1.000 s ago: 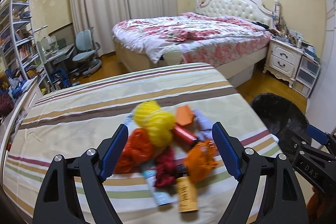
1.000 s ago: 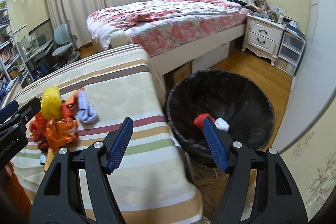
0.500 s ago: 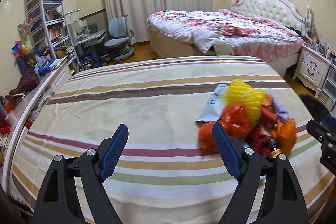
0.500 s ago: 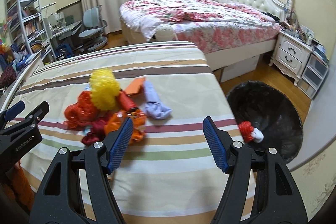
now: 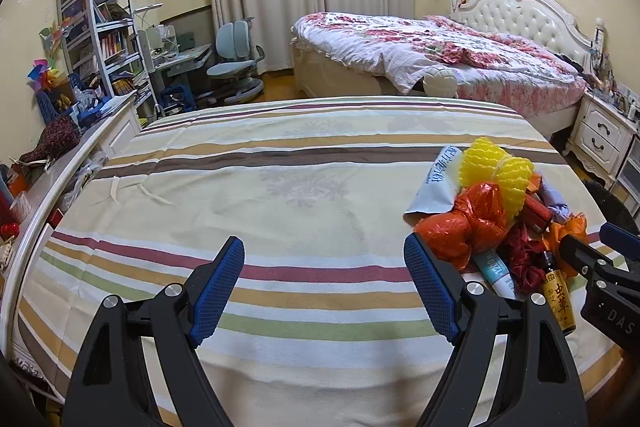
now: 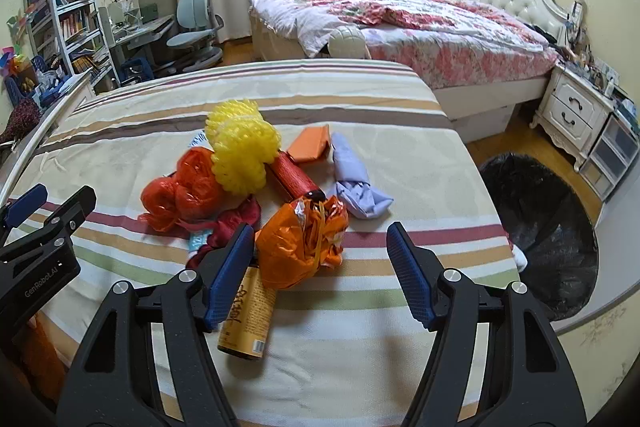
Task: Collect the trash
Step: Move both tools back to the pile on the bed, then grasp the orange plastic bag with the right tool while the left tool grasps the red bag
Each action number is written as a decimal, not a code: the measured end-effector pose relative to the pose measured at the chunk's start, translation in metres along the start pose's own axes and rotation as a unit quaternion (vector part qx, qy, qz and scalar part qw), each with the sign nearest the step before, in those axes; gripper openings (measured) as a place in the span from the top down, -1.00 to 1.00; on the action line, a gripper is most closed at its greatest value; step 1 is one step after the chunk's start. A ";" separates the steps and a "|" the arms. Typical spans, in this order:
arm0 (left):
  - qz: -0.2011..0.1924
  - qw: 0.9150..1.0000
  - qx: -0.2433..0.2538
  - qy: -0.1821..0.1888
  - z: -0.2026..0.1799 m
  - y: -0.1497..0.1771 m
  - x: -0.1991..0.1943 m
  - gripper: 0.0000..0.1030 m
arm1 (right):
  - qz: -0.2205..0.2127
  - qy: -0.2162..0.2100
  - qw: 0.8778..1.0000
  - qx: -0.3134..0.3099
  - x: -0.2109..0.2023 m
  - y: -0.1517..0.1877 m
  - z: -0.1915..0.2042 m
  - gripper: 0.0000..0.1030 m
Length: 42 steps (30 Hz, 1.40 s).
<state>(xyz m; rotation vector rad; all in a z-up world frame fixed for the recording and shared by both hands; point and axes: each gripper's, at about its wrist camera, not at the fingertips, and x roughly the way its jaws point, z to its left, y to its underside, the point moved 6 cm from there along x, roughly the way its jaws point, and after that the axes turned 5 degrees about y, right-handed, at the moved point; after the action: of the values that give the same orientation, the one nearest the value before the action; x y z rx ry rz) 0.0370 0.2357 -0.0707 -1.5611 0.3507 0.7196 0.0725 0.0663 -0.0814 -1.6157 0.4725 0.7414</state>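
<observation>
We hold the right gripper (image 6: 320, 267) spread wide and empty over the striped bedspread (image 6: 360, 327), its left finger just beside the orange plastic bag (image 6: 304, 239) at the near edge of the trash pile, the yellow foam net (image 6: 242, 151) beyond that bag. Our left gripper (image 5: 324, 283), also spread and empty, hangs left of the same bag (image 5: 570, 231). The black bin (image 6: 540, 227) sits on the floor right of the bag.
</observation>
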 end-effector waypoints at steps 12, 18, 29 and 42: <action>0.007 1.000 0.014 0.024 -0.020 0.002 0.006 -0.54 | 0.018 -0.016 1.000 0.014 0.002 0.009 -0.011 0.31; 0.012 0.999 0.025 0.037 -0.033 0.001 0.012 -0.54 | 0.011 -0.004 1.000 0.026 -0.003 0.012 -0.028 0.31; 0.031 0.996 0.055 0.056 -0.056 0.000 0.027 -0.54 | 0.009 0.016 0.998 0.053 0.002 0.016 -0.065 0.31; 0.058 0.990 0.056 0.113 -0.059 0.012 0.027 0.46 | 0.015 0.014 0.998 0.064 0.006 0.023 -0.073 0.32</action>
<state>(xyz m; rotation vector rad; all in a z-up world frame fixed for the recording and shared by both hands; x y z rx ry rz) 0.0638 0.1820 -0.0975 -1.5278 0.6443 0.6022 0.0760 -0.0083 -0.0979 -1.5041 0.5539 0.6979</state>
